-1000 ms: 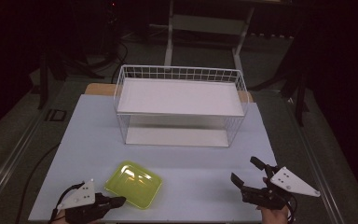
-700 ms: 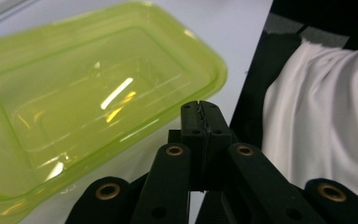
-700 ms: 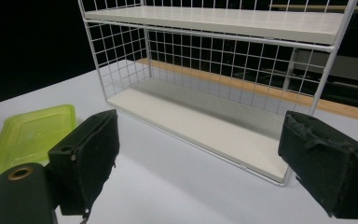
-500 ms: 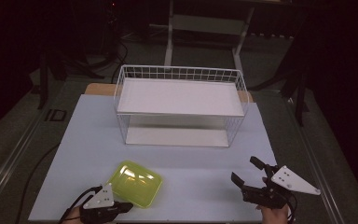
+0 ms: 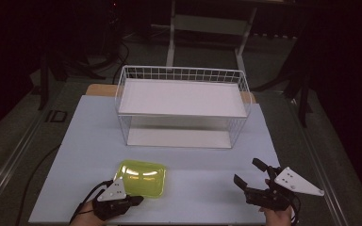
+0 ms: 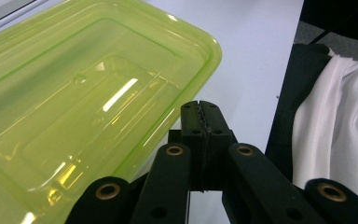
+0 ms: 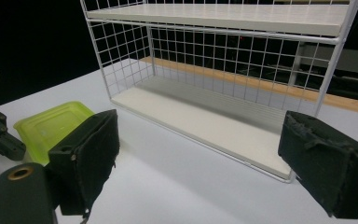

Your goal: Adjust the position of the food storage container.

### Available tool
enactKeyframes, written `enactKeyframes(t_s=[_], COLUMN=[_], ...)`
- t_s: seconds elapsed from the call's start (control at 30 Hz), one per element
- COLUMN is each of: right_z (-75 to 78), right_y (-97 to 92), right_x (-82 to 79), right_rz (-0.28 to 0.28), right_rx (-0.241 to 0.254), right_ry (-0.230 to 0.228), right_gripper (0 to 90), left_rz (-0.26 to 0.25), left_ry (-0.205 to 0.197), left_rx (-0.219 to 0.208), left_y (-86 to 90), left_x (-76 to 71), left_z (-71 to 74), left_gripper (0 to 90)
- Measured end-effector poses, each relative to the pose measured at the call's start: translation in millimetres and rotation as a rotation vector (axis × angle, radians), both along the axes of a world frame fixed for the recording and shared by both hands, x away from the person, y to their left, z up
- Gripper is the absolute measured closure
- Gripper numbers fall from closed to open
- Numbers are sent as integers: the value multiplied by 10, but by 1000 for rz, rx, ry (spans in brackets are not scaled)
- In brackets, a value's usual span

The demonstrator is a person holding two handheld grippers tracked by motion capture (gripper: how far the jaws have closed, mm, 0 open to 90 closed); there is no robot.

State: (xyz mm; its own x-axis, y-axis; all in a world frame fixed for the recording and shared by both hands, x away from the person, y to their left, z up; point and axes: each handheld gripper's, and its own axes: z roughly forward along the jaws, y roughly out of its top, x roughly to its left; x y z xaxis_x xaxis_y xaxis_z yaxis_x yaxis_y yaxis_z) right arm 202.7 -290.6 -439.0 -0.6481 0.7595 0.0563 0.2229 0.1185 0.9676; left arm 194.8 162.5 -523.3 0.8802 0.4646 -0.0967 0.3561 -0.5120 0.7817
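The table [image 5: 75,155] spans the frame's middle, with a white wire rack [image 5: 181,106] at its centre. A yellow-green container [image 5: 141,178] lies lower left. Just beside its near edge, the left tongs [image 5: 136,200] are clenched empty; lower right, the right tongs [image 5: 249,172] gape, released.

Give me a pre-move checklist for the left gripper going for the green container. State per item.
1. Left gripper open for a grasp: not ok, jaws shut with nothing between them.
2. Left gripper lined up with green container: ok, tips at its near rim.
3. Container resting flat on the table: ok, upside down, base up.
4. Right gripper out of the way: ok, open, off to the right.
5. Wire rack shelves free: ok, both bare.
6. Contact between pads and rim: cannot tell.
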Motion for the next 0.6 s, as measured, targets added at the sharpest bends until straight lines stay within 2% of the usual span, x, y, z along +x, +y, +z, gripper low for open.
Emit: enactKeyframes(t_s=[0.23,0.37,0.47,0.6], right_z=[-3,-7,-9,-14], right_y=[3,4,8,22], right_x=[5,5,3,5], right_rz=[4,7,10,14], right_rx=[0,-3,-6,-8], right_ry=[3,7,9,13], right_gripper=[124,124,124,124], left_rz=[24,36,33,60], left_ry=[18,33,9,-46], left_rx=[-7,-43,-60,-40], left_y=[-78,-79,-37,80], left_x=[74,112,78,27], left_z=[-7,-3,59,187], left_gripper=[900,900,900,900])
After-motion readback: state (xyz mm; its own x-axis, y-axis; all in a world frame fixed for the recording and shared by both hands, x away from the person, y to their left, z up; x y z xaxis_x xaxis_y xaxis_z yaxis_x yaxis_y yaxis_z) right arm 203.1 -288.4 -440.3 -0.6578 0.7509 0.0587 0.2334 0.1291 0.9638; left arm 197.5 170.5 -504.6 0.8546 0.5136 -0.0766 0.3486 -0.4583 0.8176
